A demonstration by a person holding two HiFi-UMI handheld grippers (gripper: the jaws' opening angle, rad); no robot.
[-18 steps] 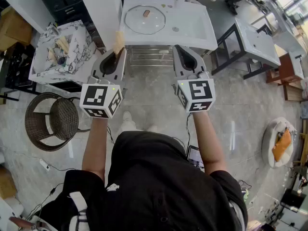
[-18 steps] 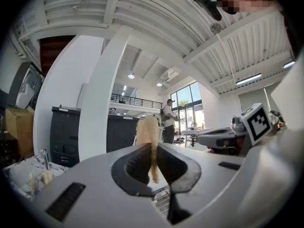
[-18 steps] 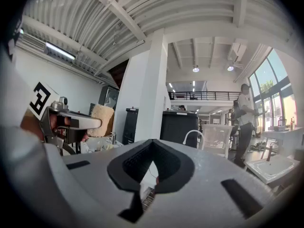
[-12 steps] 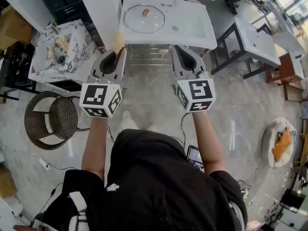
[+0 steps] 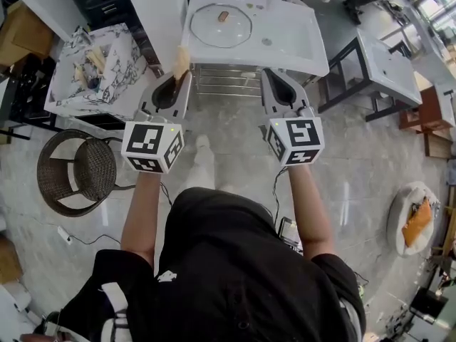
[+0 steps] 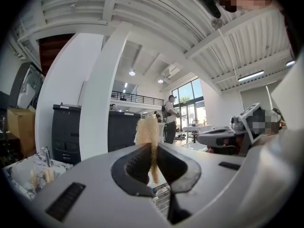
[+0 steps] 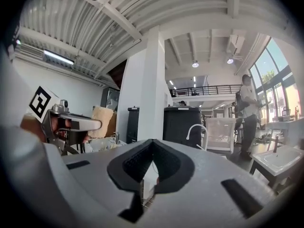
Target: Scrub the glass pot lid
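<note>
The white sink counter (image 5: 299,45) stands far ahead, with the glass pot lid (image 5: 221,26) lying on it. I hold both arms level: my left gripper (image 5: 176,79) clamps a sponge (image 5: 181,61), and my right gripper (image 5: 273,73) is closed, empty.

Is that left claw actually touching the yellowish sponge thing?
Touching. The left gripper view shows the left claw with its jaws closed on the sponge, which sticks up between them.
</note>
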